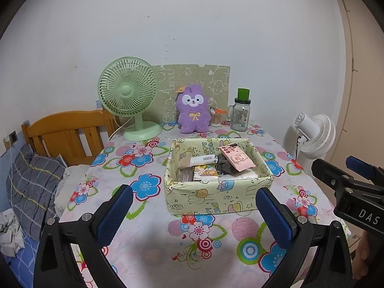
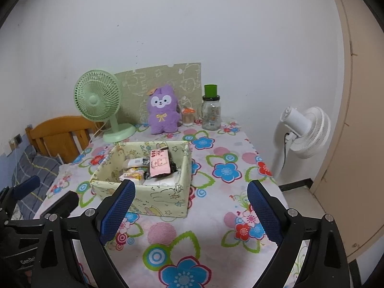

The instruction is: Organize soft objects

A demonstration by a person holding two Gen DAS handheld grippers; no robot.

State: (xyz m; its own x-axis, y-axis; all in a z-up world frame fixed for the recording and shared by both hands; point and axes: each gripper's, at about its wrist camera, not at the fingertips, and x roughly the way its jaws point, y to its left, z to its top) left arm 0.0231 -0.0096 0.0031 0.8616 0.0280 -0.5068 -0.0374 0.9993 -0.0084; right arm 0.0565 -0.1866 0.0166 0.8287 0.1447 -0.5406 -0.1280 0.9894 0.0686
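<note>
Both hand-held grippers, left (image 1: 194, 212) and right (image 2: 189, 211), hover spread wide above the flowered tabletop (image 1: 148, 237), gripping nothing. The purple plush toy (image 1: 192, 109) sits upright at the back by the wall, between a green fan (image 1: 129, 96) and a glass jar (image 1: 241, 116), behind the yellow box (image 1: 216, 199) of small packets

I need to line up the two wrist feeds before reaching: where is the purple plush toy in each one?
Left wrist view: the purple plush toy stands upright at centre, at the table's far edge, right of the green fan.
Right wrist view: the purple plush toy sits left of centre, between the green fan and the glass jar.
Shared landmark: the yellow patterned box in front of it.
</note>
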